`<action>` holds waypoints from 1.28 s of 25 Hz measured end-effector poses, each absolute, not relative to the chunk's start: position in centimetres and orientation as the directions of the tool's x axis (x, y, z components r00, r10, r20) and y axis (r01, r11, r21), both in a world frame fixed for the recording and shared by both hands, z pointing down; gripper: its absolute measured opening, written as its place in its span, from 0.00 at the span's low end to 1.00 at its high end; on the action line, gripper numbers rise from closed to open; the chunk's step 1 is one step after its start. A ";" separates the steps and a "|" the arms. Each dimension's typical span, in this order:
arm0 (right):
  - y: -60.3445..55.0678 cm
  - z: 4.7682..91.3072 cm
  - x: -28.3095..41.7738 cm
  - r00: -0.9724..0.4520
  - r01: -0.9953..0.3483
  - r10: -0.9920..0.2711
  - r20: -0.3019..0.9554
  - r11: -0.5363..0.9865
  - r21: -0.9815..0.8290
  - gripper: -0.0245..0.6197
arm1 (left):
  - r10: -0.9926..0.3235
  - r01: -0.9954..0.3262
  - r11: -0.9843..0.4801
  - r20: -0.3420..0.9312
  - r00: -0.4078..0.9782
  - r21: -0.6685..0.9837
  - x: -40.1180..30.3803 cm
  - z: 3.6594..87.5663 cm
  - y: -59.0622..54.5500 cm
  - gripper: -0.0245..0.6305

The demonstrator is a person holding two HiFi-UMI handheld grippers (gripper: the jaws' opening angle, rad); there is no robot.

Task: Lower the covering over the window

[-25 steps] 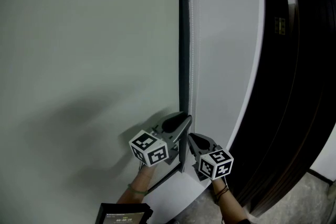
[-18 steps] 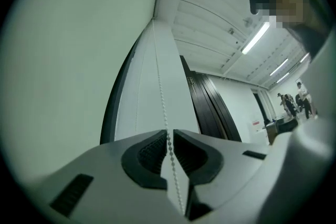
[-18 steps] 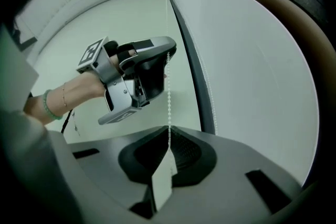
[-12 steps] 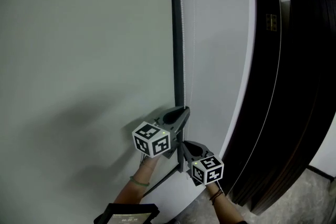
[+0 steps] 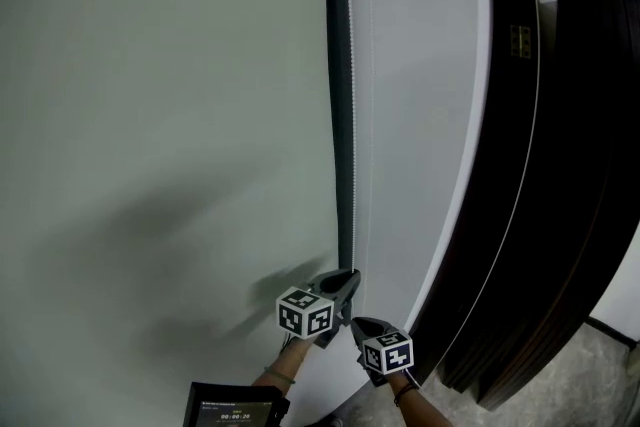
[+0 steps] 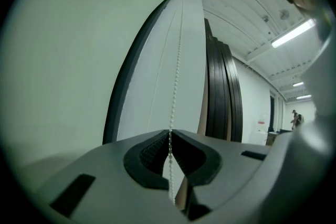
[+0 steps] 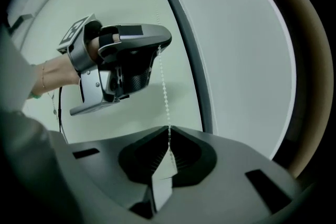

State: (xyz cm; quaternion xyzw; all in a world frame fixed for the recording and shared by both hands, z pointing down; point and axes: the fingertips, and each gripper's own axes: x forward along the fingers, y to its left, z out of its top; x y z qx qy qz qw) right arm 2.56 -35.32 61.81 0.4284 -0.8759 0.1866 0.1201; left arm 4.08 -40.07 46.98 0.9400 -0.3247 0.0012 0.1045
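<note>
A white roller blind (image 5: pixel 400 115) hangs beside a dark window frame (image 5: pixel 340 115). Its white bead chain (image 6: pixel 176 76) runs down in front of the blind. My left gripper (image 5: pixel 348 277) points at the frame's lower part. Its jaws have just been closing, and the left gripper (image 6: pixel 169 134) is now shut on the chain. Just below it, my right gripper (image 5: pixel 357 322) is also low by the frame. In the right gripper view the bead chain (image 7: pixel 164 92) drops from the left gripper (image 7: pixel 160 44) into the right gripper (image 7: pixel 168 131), which is shut on it.
A pale wall (image 5: pixel 150 115) fills the left. Tall dark panels (image 5: pixel 540 165) lean at the right over a grey floor (image 5: pixel 600 375). A black device with a screen (image 5: pixel 235 407) sits at the bottom edge. Far off in the room, people (image 6: pixel 295 119) stand.
Both grippers have dropped lower along the window frame, the left staying just above the right. The left gripper's jaws have closed.
</note>
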 end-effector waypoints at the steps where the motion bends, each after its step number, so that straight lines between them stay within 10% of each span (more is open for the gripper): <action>1: -34.8 62.7 2.6 -0.604 -0.796 -0.701 0.380 0.558 -0.235 0.07 | -0.614 -0.616 -0.762 0.080 0.785 0.199 4.0 48.0 -39.8 0.06; 32: -20.7 54.2 6.3 -0.682 -0.712 -0.721 0.121 0.617 -0.334 0.15 | -0.745 -0.728 -0.639 0.038 0.666 0.250 -0.1 51.0 -23.1 0.13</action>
